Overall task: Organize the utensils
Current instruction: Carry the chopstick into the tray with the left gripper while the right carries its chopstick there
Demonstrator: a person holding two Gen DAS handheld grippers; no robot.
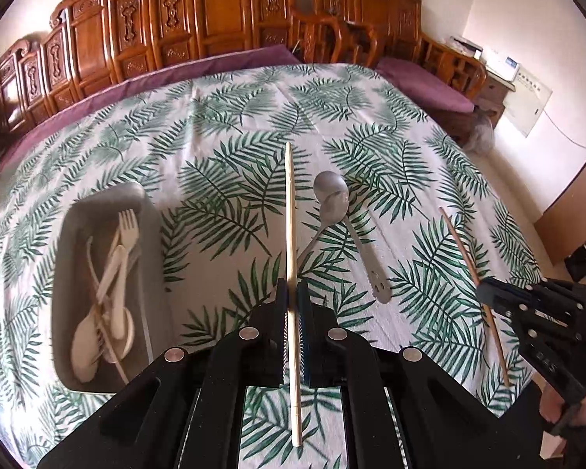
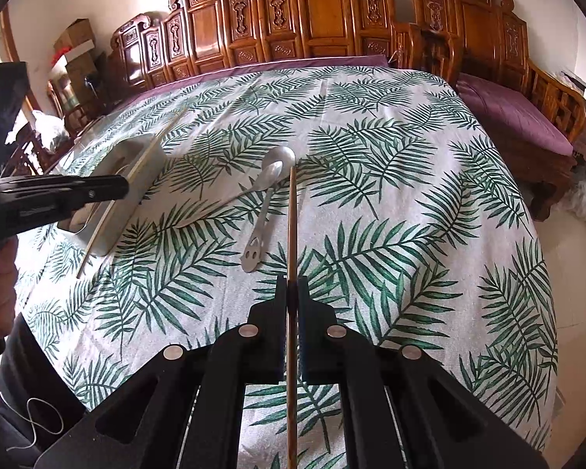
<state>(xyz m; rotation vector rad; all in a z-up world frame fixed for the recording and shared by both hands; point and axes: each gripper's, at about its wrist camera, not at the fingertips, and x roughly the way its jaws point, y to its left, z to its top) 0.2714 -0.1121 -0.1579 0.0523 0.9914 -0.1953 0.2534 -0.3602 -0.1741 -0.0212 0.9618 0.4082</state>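
Observation:
My left gripper (image 1: 292,293) is shut on a pale chopstick (image 1: 291,211) and holds it above the leaf-print tablecloth. My right gripper (image 2: 292,289) is shut on a darker brown chopstick (image 2: 292,226); both also show in the left wrist view at the right (image 1: 488,297), (image 1: 461,242). Two metal spoons (image 1: 334,199) lie crossed on the cloth ahead of both grippers, also in the right wrist view (image 2: 271,176). A grey tray (image 1: 97,211) at the left holds several cream plastic forks and spoons (image 1: 115,273) and a chopstick.
The table (image 2: 410,195) is covered in a green leaf-print cloth. Carved wooden benches with purple cushions (image 1: 422,82) stand behind and to the right. The left gripper (image 2: 93,191) hangs over the tray (image 2: 140,156) in the right wrist view.

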